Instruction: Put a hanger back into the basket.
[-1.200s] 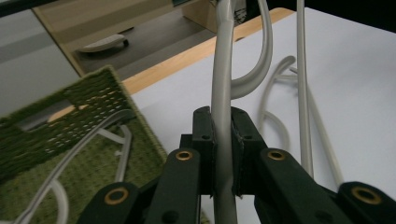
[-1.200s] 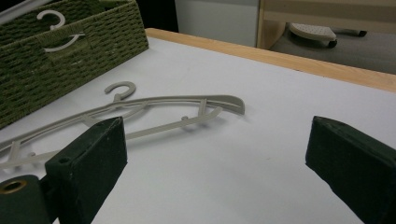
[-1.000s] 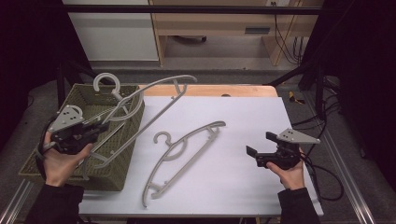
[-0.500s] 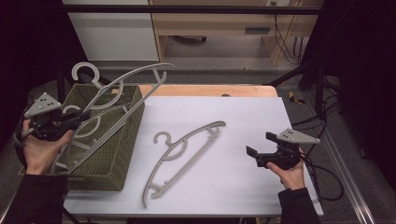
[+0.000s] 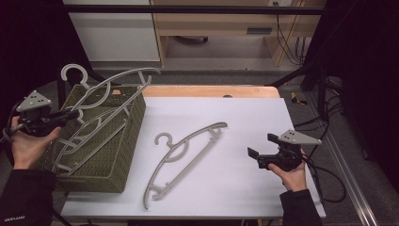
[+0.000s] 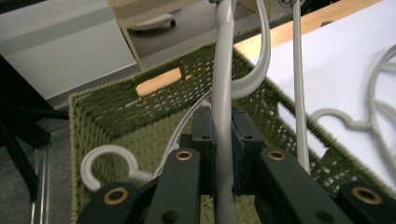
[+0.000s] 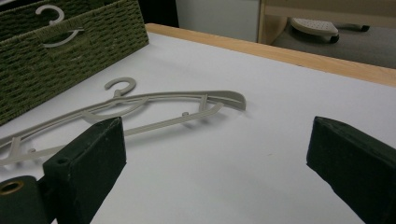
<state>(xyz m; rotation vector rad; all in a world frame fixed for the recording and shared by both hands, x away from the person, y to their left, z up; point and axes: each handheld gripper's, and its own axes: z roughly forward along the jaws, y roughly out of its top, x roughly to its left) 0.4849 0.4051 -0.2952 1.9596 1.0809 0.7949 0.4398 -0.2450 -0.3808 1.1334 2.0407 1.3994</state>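
My left gripper (image 5: 71, 115) is shut on a grey plastic hanger (image 5: 117, 78) and holds it tilted above the green woven basket (image 5: 128, 141). Its hook points up at the far left. In the left gripper view the jaws clamp the held hanger's bar (image 6: 223, 70) at the gripper's (image 6: 223, 154) middle. More grey hangers (image 5: 89, 141) lie inside the basket. Another hanger (image 5: 188, 150) lies flat on the white table (image 5: 244, 113). My right gripper (image 5: 256, 153) hovers open to the right of it; the right gripper view shows the flat hanger (image 7: 163, 105) beyond the spread-open gripper (image 7: 215, 154).
The basket (image 7: 56, 60) stands at the table's left end, and a white hook (image 6: 105, 161) rests inside it. A wooden strip (image 5: 211, 91) borders the table's far edge. Behind are a wooden shelf unit (image 5: 211, 23) and cables (image 5: 291, 42).
My left gripper has moved left and a little up, lifting its hanger higher out of the basket. The right gripper and the hanger on the table have not moved.
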